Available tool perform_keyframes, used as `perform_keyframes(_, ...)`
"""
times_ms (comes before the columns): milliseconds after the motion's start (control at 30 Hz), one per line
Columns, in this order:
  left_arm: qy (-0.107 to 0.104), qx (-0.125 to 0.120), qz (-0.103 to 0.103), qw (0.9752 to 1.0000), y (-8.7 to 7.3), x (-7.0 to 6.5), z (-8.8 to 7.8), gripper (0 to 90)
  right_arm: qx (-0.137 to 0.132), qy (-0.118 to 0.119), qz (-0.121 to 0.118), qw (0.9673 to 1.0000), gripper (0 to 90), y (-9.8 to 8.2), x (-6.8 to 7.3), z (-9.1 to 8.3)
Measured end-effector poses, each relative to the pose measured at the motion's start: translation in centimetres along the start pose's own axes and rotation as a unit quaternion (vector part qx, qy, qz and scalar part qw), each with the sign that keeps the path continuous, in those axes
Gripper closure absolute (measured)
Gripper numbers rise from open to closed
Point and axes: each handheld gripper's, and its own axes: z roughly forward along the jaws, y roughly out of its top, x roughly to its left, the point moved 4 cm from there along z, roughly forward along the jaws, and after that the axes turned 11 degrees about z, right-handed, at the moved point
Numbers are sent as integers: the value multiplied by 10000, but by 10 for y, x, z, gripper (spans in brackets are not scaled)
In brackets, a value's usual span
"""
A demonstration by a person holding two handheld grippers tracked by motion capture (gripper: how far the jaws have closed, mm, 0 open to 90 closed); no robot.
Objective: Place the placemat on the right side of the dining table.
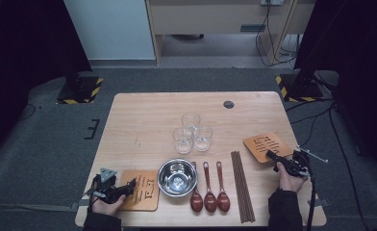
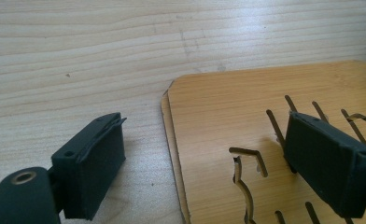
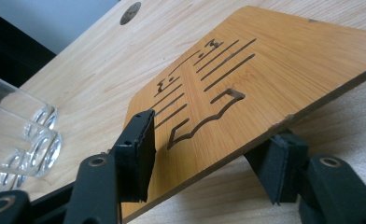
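Right gripper (image 1: 273,155) sits at the near corner of the right coaster (image 1: 267,146), a thin wooden square cut through with slots. In the right gripper view the coaster (image 3: 265,79) lies tilted between the jaws: one pad above its face, the other below its edge. Jaws look parted, the upper pad standing clear of the wood, so I read this as released, with the board resting on the lower jaw rather than pinched. Whether the lower pad presses or merely props it, cannot tell.

Left gripper (image 1: 129,185) straddles the edge of the left stack (image 1: 141,190). In the left gripper view two coasters (image 2: 246,116) lie one on the other, slightly offset; one finger (image 2: 90,163) is off the wood on bare table, the other finger (image 2: 328,161) is over the slotted face. Jaws unclenched, nothing gripped.

Handling, as a judgement: light, stiff, flat, smooth on its faces. Lying flat it gives little to grab; take it by an edge or corner, one pad over, one under. The slotted middle looks weaker, so pinch on solid wood near the rim. Too light a pinch and it may pivot or slide.

Hard to make out: the coaster's far corner is cut off; the underside and the stack's contact with the table are hidden. Glasses (image 3: 27,140) beside the right fingers are partly cropped.
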Motion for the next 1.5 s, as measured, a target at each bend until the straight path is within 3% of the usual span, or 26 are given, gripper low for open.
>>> perform_keyframes(667,5,0,-3,10000,0,0,0,116,98,-252,-201,9994,383,-6,-7,-2)
perform_keyframes(833,6,1,-6,10000,0,0,0,117,99,-419,-325,9985,372,-8,-10,-4)
perform_keyframes(900,7,2,-6,10000,0,0,0,117,100,-390,-268,9988,367,-8,-10,-5)
perform_keyframes(1067,8,1,-6,10000,0,0,0,116,123,-443,-402,9981,366,-11,-8,-7)
perform_keyframes(1233,9,1,-7,10000,0,0,0,116,34,-344,-455,9984,356,-12,-5,-9)
perform_keyframes(1333,9,0,-8,10000,0,0,0,116,-61,-212,-559,9982,341,-9,0,-8)
perform_keyframes(1500,9,-3,-6,10000,0,0,0,116,-86,-208,-730,9971,324,-3,5,-6)
